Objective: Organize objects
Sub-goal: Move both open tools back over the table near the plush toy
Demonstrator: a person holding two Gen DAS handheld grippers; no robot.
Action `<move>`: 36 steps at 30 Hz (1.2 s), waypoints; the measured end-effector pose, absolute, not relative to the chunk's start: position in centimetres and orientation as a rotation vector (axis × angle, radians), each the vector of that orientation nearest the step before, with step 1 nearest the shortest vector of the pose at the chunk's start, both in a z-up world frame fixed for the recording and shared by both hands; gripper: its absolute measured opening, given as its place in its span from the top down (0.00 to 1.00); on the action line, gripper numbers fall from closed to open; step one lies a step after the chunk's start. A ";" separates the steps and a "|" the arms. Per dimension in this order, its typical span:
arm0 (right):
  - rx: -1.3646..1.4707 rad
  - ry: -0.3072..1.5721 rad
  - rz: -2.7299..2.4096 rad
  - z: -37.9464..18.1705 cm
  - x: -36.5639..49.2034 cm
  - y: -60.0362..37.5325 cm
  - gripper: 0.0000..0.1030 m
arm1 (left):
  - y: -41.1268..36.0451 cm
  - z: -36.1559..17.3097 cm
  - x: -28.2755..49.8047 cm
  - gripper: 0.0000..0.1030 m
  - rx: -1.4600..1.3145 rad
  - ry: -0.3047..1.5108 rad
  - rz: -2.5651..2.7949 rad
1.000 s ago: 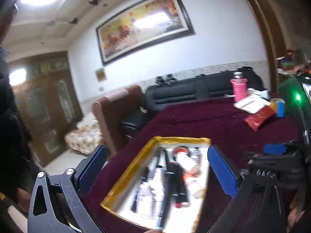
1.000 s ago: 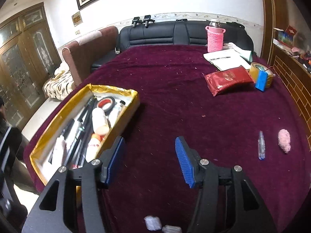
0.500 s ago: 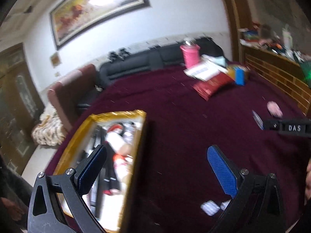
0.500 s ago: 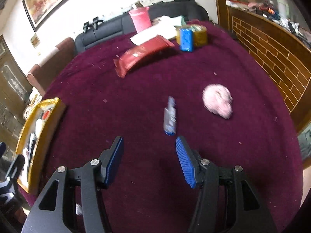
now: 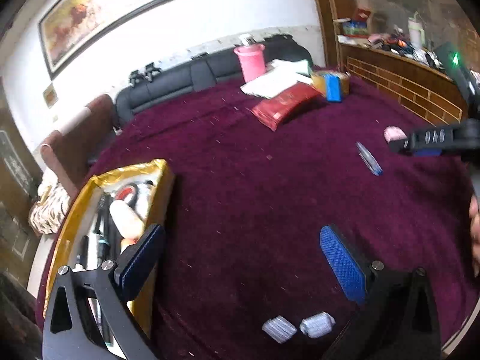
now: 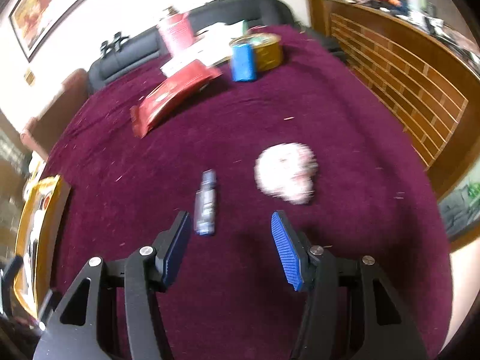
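As we look along the left gripper (image 5: 243,258), its blue pads (image 5: 342,265) stand wide apart with nothing between them, above a table (image 5: 240,180) covered in maroon cloth. A gold-rimmed tray (image 5: 162,177) lies at the left, just beside the left finger, and holds pens, a pale bottle and a red-capped item. Two small white wrapped pieces (image 5: 298,327) lie side by side on the cloth near the lower edge, between the fingers. A small clear vial (image 5: 369,159) lies flat toward the right; near it a pink puff (image 5: 394,133) is partly hidden by the right gripper (image 5: 426,144), which enters from the right edge. A red packet (image 5: 283,105), a blue box (image 5: 333,87) and a pink cup (image 5: 252,63) sit at the far side.

Through the right wrist view, blurred by motion, we see the right gripper (image 6: 231,250) open wide and empty. The vial (image 6: 205,204) lies just ahead of the left pad (image 6: 177,250), whether touching we cannot tell. The puff (image 6: 286,175) rests beyond the right pad, apart from the vial. The tray (image 6: 45,210) shows at the far left edge, and the red packet (image 6: 174,96) and blue box (image 6: 243,61) lie farther back.
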State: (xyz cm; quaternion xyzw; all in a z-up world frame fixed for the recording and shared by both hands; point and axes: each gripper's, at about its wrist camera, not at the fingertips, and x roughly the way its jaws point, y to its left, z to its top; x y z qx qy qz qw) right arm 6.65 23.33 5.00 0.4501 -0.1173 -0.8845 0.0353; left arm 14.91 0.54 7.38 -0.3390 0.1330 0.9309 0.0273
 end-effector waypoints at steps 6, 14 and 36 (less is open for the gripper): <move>1.335 -0.172 -2.603 4.9 7.3 15.6 0.47 | -4.2 8.6 14.8 0.01 -1.022 0.295 3.045; 1.299 0.092 -2.471 4.2 9.5 4.1 0.47 | -12.7 8.2 15.0 0.01 -1.070 0.125 3.180; 1.179 0.417 -2.419 4.8 13.2 -5.9 0.47 | -21.6 6.3 15.3 0.01 -1.164 -0.201 3.269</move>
